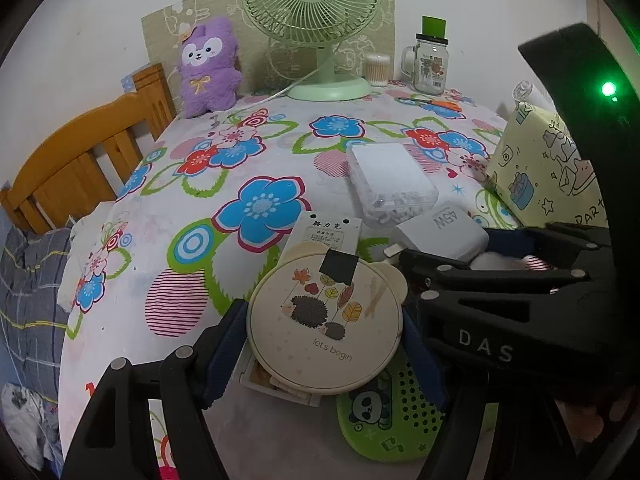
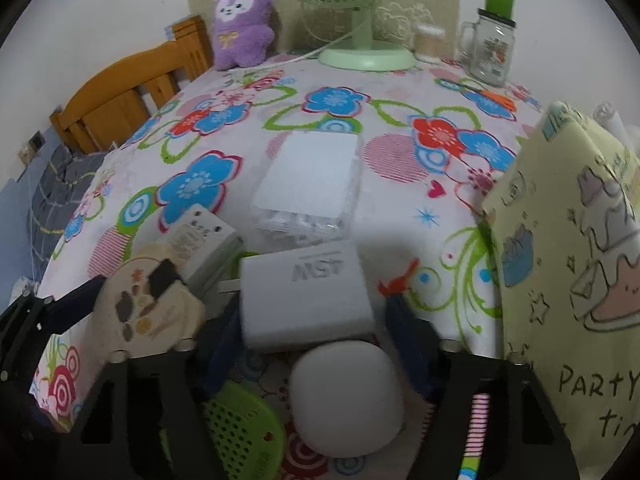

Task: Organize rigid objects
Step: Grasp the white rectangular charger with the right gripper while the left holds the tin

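Observation:
My left gripper [image 1: 324, 344] is shut on a round cream tin with a hedgehog picture [image 1: 326, 326], held just above a white card box [image 1: 326, 232] and a green perforated fan [image 1: 384, 420]. The tin also shows in the right wrist view [image 2: 148, 312]. My right gripper [image 2: 316, 336] is open, its fingers on either side of a white 45W charger [image 2: 308, 296] without squeezing it. A white rounded case [image 2: 346, 396] lies between the fingers, nearer the camera. A clear plastic box with a white lid [image 2: 308, 184] lies beyond the charger.
A yellow "Party" bag [image 2: 568, 264] stands at the right. At the back are a green desk fan [image 1: 316, 20], purple plush [image 1: 210, 66], cotton swab jar [image 1: 378, 70] and glass mug jar [image 1: 430, 64]. A wooden headboard [image 1: 80, 164] is left of the floral table [image 1: 200, 280].

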`<action>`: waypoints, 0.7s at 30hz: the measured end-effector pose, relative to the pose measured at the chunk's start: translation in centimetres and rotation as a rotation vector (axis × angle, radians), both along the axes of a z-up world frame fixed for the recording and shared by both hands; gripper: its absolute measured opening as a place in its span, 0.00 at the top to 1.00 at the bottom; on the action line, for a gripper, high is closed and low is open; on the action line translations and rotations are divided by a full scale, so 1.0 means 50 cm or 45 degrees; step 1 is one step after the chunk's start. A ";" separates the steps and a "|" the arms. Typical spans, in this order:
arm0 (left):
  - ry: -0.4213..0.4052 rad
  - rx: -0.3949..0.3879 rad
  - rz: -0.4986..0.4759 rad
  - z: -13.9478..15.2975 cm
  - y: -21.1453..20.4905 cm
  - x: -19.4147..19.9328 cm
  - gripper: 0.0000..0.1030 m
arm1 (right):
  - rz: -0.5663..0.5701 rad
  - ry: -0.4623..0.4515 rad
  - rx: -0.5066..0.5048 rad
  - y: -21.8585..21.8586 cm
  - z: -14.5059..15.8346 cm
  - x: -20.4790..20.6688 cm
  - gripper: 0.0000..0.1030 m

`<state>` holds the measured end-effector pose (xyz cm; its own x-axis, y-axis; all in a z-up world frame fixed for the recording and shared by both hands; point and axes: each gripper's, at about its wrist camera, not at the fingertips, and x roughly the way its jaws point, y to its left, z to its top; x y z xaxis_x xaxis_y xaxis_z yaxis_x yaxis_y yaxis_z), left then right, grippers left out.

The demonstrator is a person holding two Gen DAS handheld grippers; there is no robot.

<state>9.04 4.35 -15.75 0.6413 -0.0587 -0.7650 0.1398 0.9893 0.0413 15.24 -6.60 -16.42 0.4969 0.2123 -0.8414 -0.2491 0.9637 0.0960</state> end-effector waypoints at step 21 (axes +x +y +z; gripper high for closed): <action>-0.093 -0.083 -0.001 0.077 -0.015 -0.060 0.26 | -0.047 -0.126 0.028 -0.031 0.096 -0.076 0.42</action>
<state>6.05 3.59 -11.92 0.6953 -0.1072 -0.7107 0.1393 0.9902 -0.0131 11.47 -8.17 -11.62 0.5854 0.2103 -0.7830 -0.2230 0.9703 0.0939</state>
